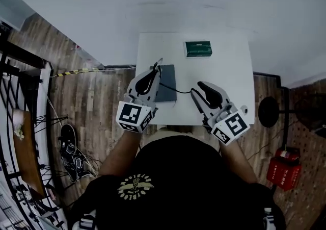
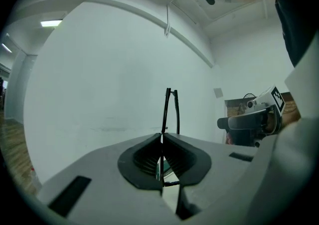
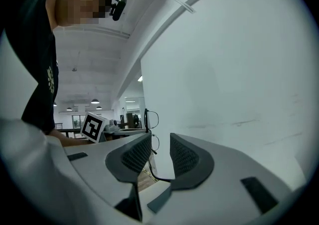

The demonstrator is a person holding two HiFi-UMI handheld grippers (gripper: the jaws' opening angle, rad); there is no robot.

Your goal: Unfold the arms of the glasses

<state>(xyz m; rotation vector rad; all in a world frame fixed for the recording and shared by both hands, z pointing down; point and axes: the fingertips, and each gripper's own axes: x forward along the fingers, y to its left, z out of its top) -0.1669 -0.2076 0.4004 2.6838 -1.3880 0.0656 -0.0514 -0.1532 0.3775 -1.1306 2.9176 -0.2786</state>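
Observation:
The thin black-framed glasses [image 1: 175, 90] hang over the white table [image 1: 224, 81] between my two grippers. My left gripper [image 1: 157, 67] is shut on the frame. In the left gripper view its jaws [image 2: 162, 139] meet on the frame, and two thin black parts of the glasses [image 2: 169, 109] stick up past them. My right gripper [image 1: 196, 89] is open at the glasses' other end. In the right gripper view a thin black arm [image 3: 149, 169] runs through the gap of the right gripper [image 3: 160, 149] with the pads off it. The lenses [image 3: 149, 119] show beyond.
A green box [image 1: 197, 49] lies at the table's far side. A dark grey case [image 1: 167, 83] lies under my left gripper. On the wooden floor are shoes [image 1: 71, 152] at left, a black round base [image 1: 269, 111] and a red crate [image 1: 282, 170] at right.

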